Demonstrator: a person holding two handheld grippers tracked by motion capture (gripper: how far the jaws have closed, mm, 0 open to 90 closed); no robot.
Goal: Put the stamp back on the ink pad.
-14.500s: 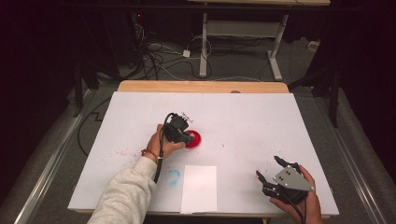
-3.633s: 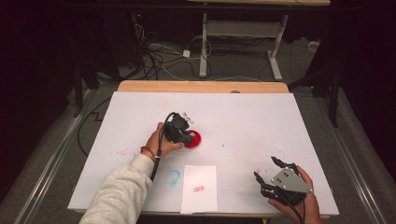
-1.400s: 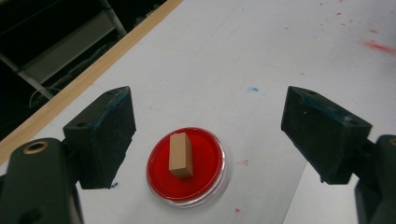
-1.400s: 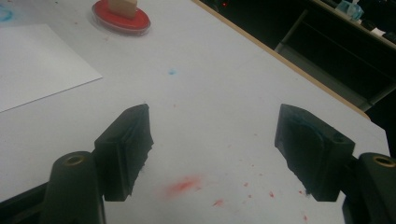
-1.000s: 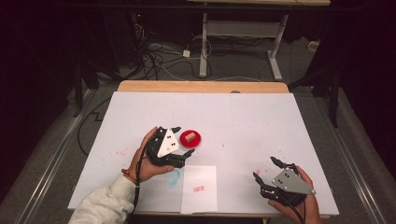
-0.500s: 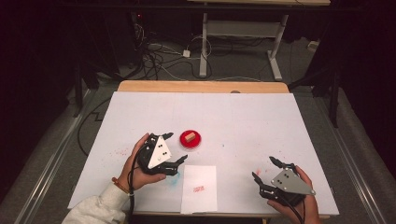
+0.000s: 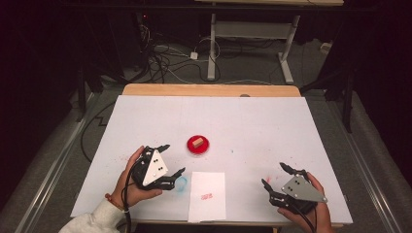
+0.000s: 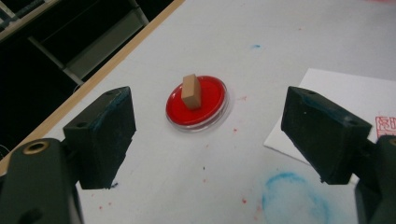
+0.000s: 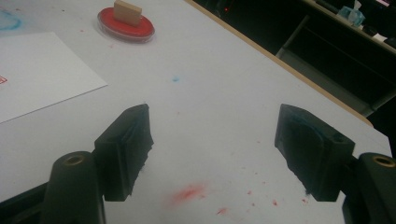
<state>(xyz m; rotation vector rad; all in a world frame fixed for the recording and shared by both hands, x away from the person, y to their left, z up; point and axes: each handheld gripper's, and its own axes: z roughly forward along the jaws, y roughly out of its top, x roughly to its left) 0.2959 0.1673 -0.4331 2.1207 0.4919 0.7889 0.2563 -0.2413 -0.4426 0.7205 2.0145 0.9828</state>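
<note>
— Looking for the wooden stamp point(image 7: 196, 142)?

— Standing up on the round red ink pad point(image 7: 192, 148), near the middle of the desk point(image 7: 252, 126). Not held by anything.

— And the left hand-held gripper point(image 7: 174, 158)?

— Wide open, holding nothing. Down near the front of the desk, just beside the sheet of paper point(image 7: 207, 187), pointing toward the pad. Apart from the stamp, not touching.

— Same for the right hand-held gripper point(image 7: 274, 174)?

— Yes, wide open and empty too. Off at the right front corner, well apart from the pad and the paper.

— Anything on the paper?

— One small red print point(image 7: 207, 197) near the bottom. Also a blue ring smudge point(image 7: 180, 183) on the desk, just beside the paper's left edge.

— So which step now?

— Looks like a pause between stampings: stamp parked on the ink, one print made, both grippers free.

— What next, then?

— Probably a reach forward with the left one, straight at the stamp. Needs wide jaws until placed on both flat sides of the block. Then a gentle squeeze, high enough to miss the pad's rim. Then a lift straight up, so as not to drag the pad along or smear ink.

— And after?

— Maybe over to a bare part of the paper, then down flat.
</note>
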